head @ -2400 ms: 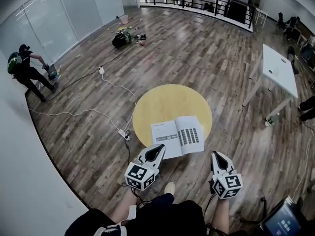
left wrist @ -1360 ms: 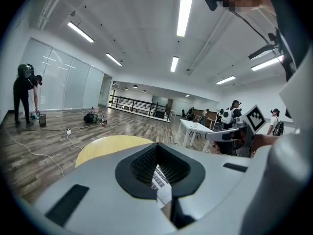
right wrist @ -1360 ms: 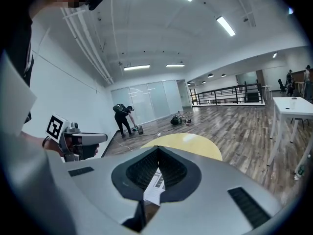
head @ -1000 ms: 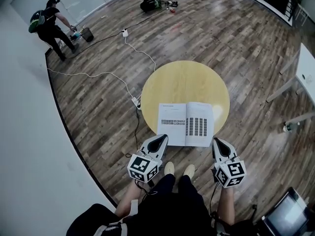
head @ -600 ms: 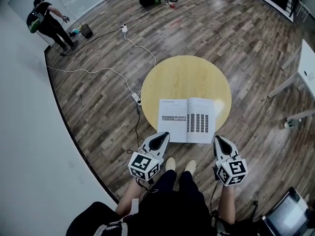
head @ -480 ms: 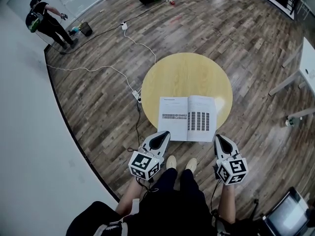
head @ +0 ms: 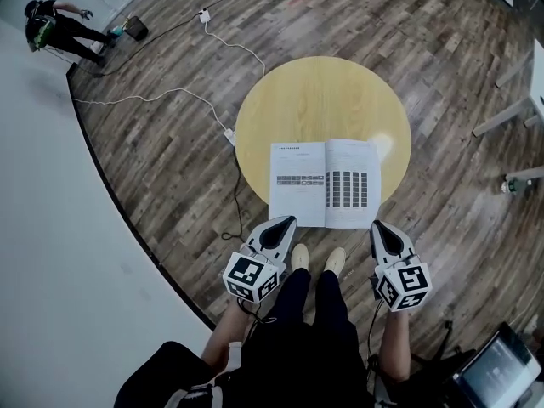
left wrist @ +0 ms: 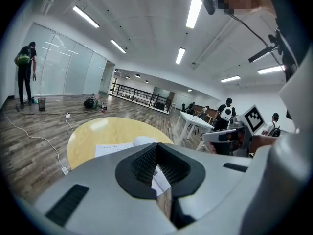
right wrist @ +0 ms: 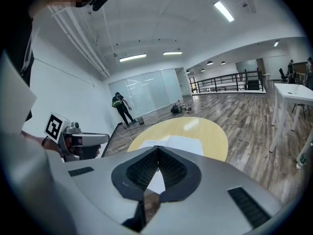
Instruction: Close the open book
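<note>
With jaws together and empty, my left gripper (head: 286, 223) and right gripper (head: 378, 226) sit equally near the open book (head: 325, 183) just ahead, its spine running away between them.

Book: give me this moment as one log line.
book: open, flat on round table | left tongs: shut, empty | right tongs: shut, empty

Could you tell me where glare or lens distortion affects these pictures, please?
Head view: fisheye bends the floorboards; a pale glare patch sits on the round table beside the open book. Left gripper view: ceiling strip lights blow out; dark corners. Right gripper view: same dark corners.
</note>
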Available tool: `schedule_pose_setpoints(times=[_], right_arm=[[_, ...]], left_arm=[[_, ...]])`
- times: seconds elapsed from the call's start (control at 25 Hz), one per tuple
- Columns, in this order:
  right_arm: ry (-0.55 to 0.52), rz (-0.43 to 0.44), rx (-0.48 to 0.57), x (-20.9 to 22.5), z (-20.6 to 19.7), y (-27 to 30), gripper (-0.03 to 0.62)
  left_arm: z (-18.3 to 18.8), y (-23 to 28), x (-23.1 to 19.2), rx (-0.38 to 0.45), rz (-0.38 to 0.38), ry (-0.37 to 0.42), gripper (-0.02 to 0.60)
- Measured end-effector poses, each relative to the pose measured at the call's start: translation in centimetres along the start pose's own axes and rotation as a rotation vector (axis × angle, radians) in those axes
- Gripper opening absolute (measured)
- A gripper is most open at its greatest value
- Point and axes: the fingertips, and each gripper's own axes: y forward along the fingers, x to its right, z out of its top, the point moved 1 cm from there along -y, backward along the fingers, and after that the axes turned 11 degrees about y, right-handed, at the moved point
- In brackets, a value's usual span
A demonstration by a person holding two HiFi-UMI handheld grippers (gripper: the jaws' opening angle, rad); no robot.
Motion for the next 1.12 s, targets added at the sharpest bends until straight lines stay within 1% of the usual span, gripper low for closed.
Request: schedule_pose_setpoints(times=[0.2, 0.4, 0.6, 0.76, 0.8, 0.84, 0.88, 0.92, 0.96, 1.04, 1.12], right_arm=[[0.025, -0.011, -0.043, 1.7, -2.6, 1.9, -0.003], [0.040, -0.024, -0.079, 3.1, -4.7, 3.2, -0.003], [0.053, -0.041, -0.075, 4.0, -4.9, 3.4, -0.003], [0.072, -0.052, -0.097, 4.5, -5.2, 3.7, -0.003], [0.087, -0.050, -0.108, 4.6, -5.4, 4.0, 0.065], [0.103, -0.048, -0.119, 4.7, -5.7, 4.3, 0.162], [0.116, -0.051, -0.126, 4.9, -5.9, 4.5, 0.227], [0.124, -0.059, -0.129, 5.2, -6.0, 4.6, 0.268], [0.131, -0.070, -0.133, 5.5, -6.2, 4.6, 0.279], [0.156, -0.084, -0.145, 6.1, -6.5, 4.7, 0.279], [0.190, -0.081, -0.162, 6.6, -7.1, 5.0, 0.279]], left_arm=[[-2.8, 2.2, 0.1, -0.035, -0.026, -0.024, -0.002], [-5.3, 2.9, 0.2, -0.073, -0.032, -0.059, -0.002], [-5.8, 3.0, -0.1, -0.081, -0.028, -0.064, -0.002], [-5.6, 3.1, -0.4, -0.076, -0.025, -0.063, -0.002], [-5.5, 3.1, -0.4, -0.075, -0.024, -0.063, -0.002], [-5.5, 3.1, -0.5, -0.074, -0.022, -0.062, -0.002], [-5.5, 3.1, -0.5, -0.074, -0.022, -0.062, -0.002], [-5.5, 3.1, -0.4, -0.074, -0.022, -0.063, -0.002], [-5.5, 3.1, -0.3, -0.075, -0.024, -0.064, -0.002], [-5.6, 3.2, -0.3, -0.079, -0.027, -0.067, -0.002], [-5.7, 3.1, -0.5, -0.084, -0.024, -0.069, -0.002]])
